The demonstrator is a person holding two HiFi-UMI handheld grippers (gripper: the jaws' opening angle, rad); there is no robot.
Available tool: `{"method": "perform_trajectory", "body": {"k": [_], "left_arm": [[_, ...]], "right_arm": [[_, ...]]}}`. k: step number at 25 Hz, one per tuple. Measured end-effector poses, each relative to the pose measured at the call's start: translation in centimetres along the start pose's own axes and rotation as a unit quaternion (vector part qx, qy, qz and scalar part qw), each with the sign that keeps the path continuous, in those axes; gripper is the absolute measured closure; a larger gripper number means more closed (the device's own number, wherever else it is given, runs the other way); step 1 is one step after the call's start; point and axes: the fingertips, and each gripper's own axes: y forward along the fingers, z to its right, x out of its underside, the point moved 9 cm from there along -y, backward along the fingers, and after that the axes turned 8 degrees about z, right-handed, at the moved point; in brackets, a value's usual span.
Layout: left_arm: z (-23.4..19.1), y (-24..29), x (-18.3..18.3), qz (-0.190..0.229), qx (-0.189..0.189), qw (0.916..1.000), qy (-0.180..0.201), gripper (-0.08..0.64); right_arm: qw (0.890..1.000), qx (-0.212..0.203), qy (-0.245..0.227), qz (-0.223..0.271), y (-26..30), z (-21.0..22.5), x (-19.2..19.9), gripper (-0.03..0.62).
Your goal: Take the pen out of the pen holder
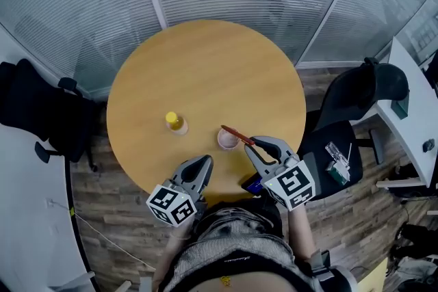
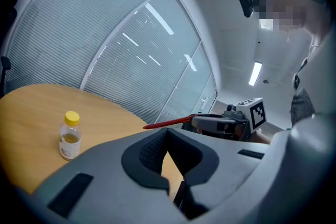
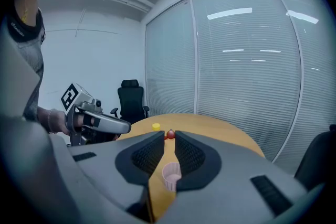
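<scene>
One red pen (image 1: 236,135) is out of the holder and lies nearly level in the air. Its far end reaches over the single pink pen holder (image 1: 226,141). The right claw (image 1: 252,144) is closed narrowly on the pen's near end, and the red tip shows between its jaw tips in the right gripper view. The ribbed holder stands upright on the round wooden worktop (image 1: 205,72), near the edge closest to the person.

One small clear bottle (image 1: 175,122) with a yellow cap stands upright to the holder's left, apart from it. Its label is too small to read.

The left claw (image 1: 205,162) hangs over the near edge, its jaw tips together and gripping nothing. Each of the two claws carries one cube of black-and-white square markers (image 1: 291,182), with no words on them.

Two black office chairs (image 1: 356,102) stand by the worktop, one on each side.
</scene>
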Motion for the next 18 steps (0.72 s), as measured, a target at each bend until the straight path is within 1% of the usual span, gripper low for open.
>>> {"method": "perform_trajectory", "body": {"k": [5,18], "left_arm": [[0.02,0.00,0.18,0.000,0.005,0.9999,-0.013,0.557],[0.22,0.11,0.36,-0.018,0.018,0.9995,-0.016,0.557]], "right_arm": [[1.000,0.004,0.002,0.001,0.08,0.17,0.36,0.518],[1.000,0.013,0.011,-0.006,-0.11,0.09,0.77,0.518]]}}
